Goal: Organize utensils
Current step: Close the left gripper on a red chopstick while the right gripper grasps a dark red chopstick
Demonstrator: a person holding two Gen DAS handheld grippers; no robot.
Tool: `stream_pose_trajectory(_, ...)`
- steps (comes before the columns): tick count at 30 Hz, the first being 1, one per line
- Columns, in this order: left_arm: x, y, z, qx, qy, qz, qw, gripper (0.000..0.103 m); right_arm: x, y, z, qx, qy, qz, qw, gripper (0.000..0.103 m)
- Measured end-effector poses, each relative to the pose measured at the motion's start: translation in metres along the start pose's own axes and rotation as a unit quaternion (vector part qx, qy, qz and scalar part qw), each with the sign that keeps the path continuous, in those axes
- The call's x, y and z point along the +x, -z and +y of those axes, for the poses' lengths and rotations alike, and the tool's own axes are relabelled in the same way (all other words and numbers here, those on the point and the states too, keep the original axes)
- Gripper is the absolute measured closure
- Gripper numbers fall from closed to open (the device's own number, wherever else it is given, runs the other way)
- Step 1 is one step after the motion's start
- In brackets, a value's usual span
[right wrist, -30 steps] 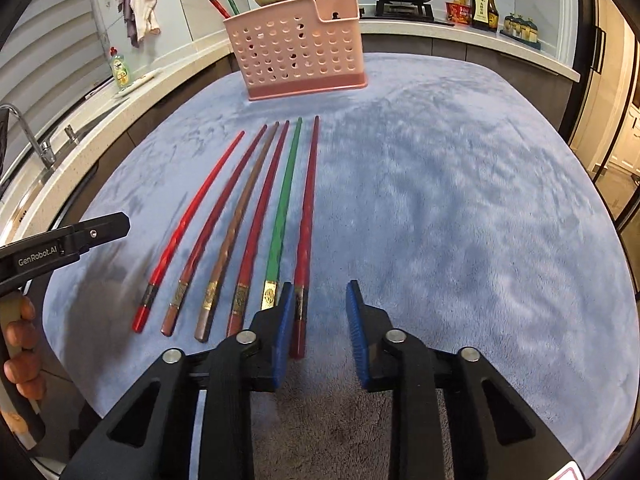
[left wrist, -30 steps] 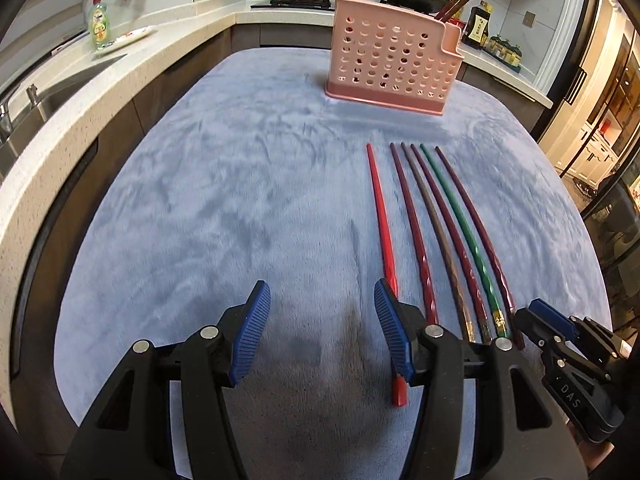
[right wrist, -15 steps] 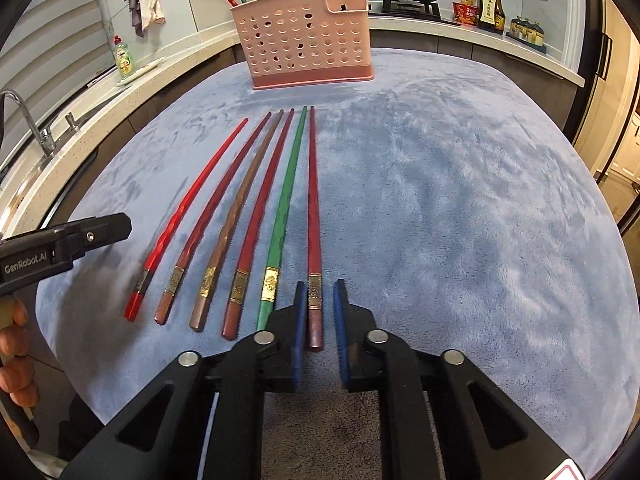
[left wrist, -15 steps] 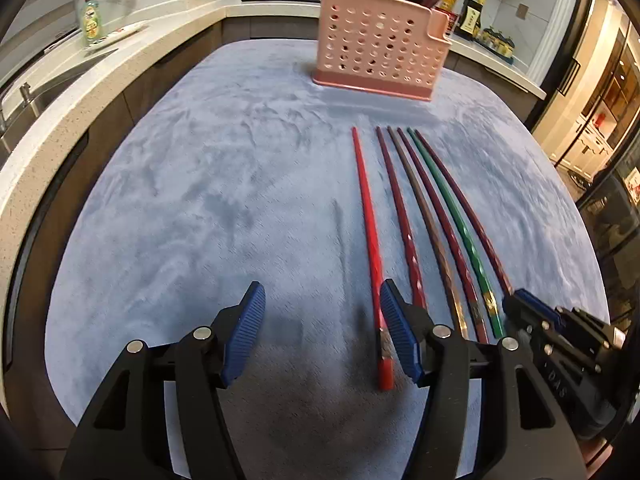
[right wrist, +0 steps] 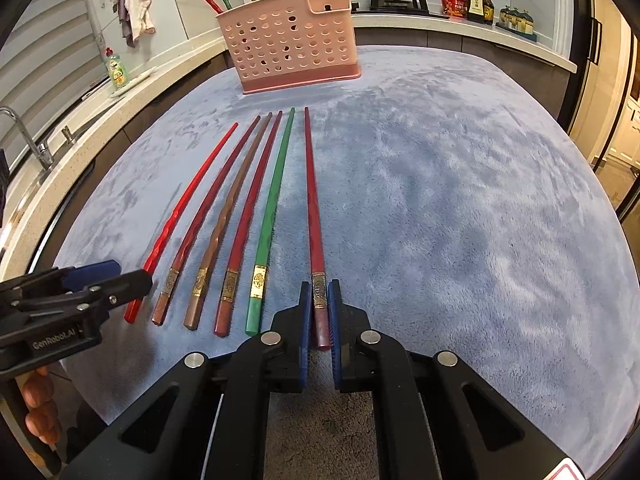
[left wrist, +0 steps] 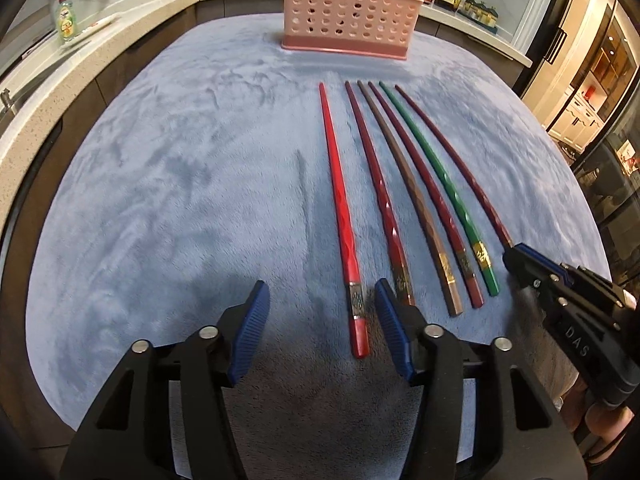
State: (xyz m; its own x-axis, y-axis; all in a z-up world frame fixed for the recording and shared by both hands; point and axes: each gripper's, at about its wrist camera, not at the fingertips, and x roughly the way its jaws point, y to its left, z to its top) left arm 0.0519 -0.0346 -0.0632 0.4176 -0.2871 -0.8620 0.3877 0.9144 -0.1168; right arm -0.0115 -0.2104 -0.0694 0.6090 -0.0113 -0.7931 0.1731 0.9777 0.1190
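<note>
Six chopsticks lie side by side on the blue-covered table (right wrist: 460,208), tips toward the pink holder (right wrist: 292,40). The right gripper (right wrist: 320,312) has its jaws clamped on the butt of the dark red chopstick (right wrist: 314,208). The left gripper (left wrist: 320,320) is spread wide around the bright red chopstick (left wrist: 340,208). Light, stiff and probably slick, each is best held near its banded thick end.

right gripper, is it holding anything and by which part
Yes: the right gripper is shut on the dark red chopstick, at its thick butt end by the gold band. The left gripper holds nothing.
</note>
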Motion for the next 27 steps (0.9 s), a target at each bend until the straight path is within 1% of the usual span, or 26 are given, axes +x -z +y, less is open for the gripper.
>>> stream_pose_trajectory(3, 0.000, 0.001, 0.000, 0.001, -0.004, -0.001, 1.0000, 0.058, 0.000, 0.000, 0.000, 0.000, 0.001, 0.000, 1.000, 0.096)
stream_pose_trajectory(5, 0.001, 0.001, 0.001, -0.001, -0.003, -0.001, 1.0000, 0.066, 0.000, 0.000, 0.000, 0.000, 0.000, 0.000, 1.000, 0.096)
stream_pose_trajectory(7, 0.000, 0.001, 0.003, -0.004, -0.002, -0.001, 1.0000, 0.070, 0.000, 0.000, 0.000, 0.000, 0.000, 0.000, 1.000, 0.096)
stream_pose_trajectory(8, 0.000, 0.001, 0.003, -0.005, -0.001, -0.002, 1.0000, 0.075, 0.000, 0.000, 0.000, 0.000, 0.000, 0.000, 1.000, 0.096)
stream_pose_trajectory(11, 0.000, 0.000, 0.004, -0.006, 0.002, -0.001, 1.0000, 0.086, 0.000, 0.000, 0.000, 0.000, 0.000, 0.001, 1.000, 0.096)
stream_pose_trajectory(15, 0.000, 0.000, 0.005, -0.008, 0.006, 0.001, 0.9999, 0.094, 0.000, 0.000, 0.000, 0.000, 0.000, 0.001, 1.000, 0.096)
stream_pose_trajectory(16, 0.000, 0.000, 0.005, -0.008, 0.008, 0.001, 0.9999, 0.096, 0.000, -0.001, 0.000, 0.000, 0.000, 0.001, 1.000, 0.096)
stream_pose_trajectory(21, -0.003, -0.002, 0.007, -0.017, 0.018, 0.005, 0.9997, 0.096, -0.002, -0.001, 0.000, 0.001, -0.001, 0.000, 1.000, 0.096)
stream_pose_trajectory(27, -0.016, -0.010, 0.014, -0.032, 0.024, -0.007, 0.9992, 0.096, -0.019, -0.013, -0.002, 0.008, -0.005, -0.022, 1.000, 0.096)
